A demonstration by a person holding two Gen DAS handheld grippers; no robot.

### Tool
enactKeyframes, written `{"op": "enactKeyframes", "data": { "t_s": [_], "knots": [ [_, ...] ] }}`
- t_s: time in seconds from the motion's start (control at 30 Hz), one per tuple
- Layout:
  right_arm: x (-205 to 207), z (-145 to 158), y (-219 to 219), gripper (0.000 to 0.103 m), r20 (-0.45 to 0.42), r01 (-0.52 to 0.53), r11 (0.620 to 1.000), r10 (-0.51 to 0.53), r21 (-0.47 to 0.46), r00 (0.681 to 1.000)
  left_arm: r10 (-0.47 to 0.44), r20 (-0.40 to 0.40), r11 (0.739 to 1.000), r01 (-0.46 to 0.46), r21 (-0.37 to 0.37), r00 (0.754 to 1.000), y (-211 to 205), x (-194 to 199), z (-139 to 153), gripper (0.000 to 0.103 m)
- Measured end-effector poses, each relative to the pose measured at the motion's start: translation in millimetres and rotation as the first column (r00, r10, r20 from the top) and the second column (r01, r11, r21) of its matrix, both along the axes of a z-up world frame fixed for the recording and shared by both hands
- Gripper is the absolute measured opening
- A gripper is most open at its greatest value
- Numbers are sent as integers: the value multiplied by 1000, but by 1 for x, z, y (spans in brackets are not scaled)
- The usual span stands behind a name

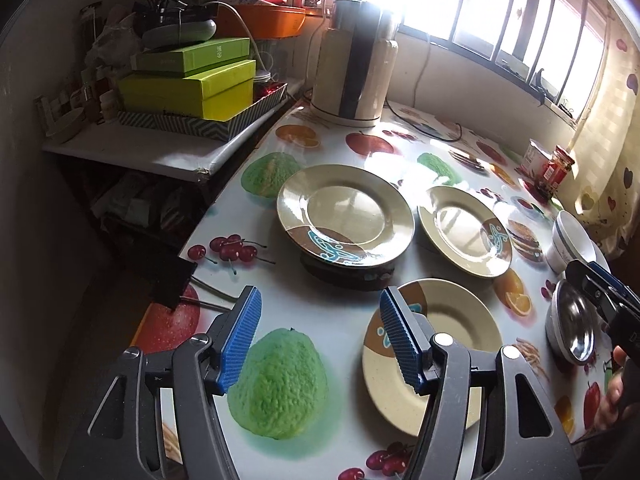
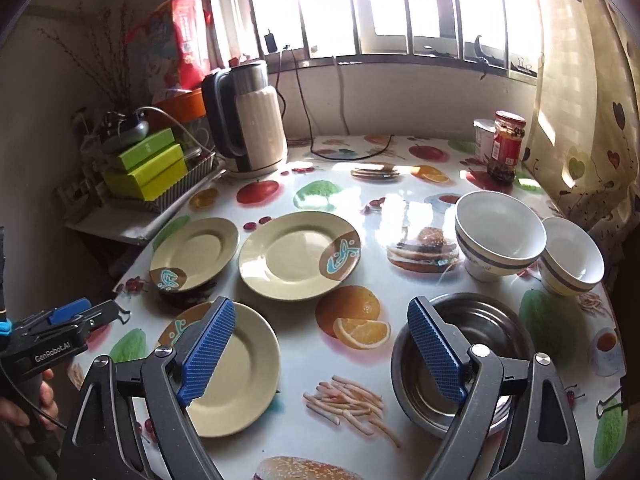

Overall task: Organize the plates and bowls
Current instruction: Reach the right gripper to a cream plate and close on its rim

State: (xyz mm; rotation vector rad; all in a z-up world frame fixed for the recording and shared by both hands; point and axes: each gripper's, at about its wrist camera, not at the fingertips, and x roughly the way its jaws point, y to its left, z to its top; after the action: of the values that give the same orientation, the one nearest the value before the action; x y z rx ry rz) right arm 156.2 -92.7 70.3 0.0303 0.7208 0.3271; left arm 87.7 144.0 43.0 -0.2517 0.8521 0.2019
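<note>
My left gripper [image 1: 320,340], jaws apart and empty, hovers nearest the cream round plate with brown fish patch [image 1: 436,354], just right of its fingers; my right gripper [image 2: 320,356], also apart, flanks the steel bowl [image 2: 464,360].

Three cream ceramic plates [image 2: 298,258] on the fruit-print surface [image 2: 360,360]: two side by side mid-surface, the left one [image 2: 192,252] propped on a dark object, the third [image 2: 236,364] nearer the front edge. Steel bowl [image 2: 472,344] right of the third. Two white banded bowls [image 2: 500,232], touching, behind it by the right edge. White electric kettle [image 2: 256,120] at back left corner; red-lidded jar [image 2: 506,144] at back right.
</note>
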Motion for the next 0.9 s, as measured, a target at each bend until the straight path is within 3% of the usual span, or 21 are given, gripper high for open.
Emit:
{"op": "enactKeyframes", "data": {
  "t_s": [0.1,0.2,0.4,0.7,0.9],
  "knots": [
    [21,1,18,70,-24,-46,999,46,-7,999,5,3,1000,-5,-12,1000,9,10,0,54],
    [39,4,35,64,-33,-103,995,103,8,994,10,-2,999,-10,-46,1000,21,22,-2,53],
    [77,-4,65,64,-82,-199,977,204,74,975,17,-31,998,-19,-54,999,38,50,-13,53],
    [134,-31,100,64,-181,-267,961,277,77,944,26,-62,995,-32,-96,998,60,80,-33,53],
    [156,-52,120,53,-228,-309,947,321,85,919,21,-85,989,-33,-142,996,64,91,-45,52]
  ]
}}
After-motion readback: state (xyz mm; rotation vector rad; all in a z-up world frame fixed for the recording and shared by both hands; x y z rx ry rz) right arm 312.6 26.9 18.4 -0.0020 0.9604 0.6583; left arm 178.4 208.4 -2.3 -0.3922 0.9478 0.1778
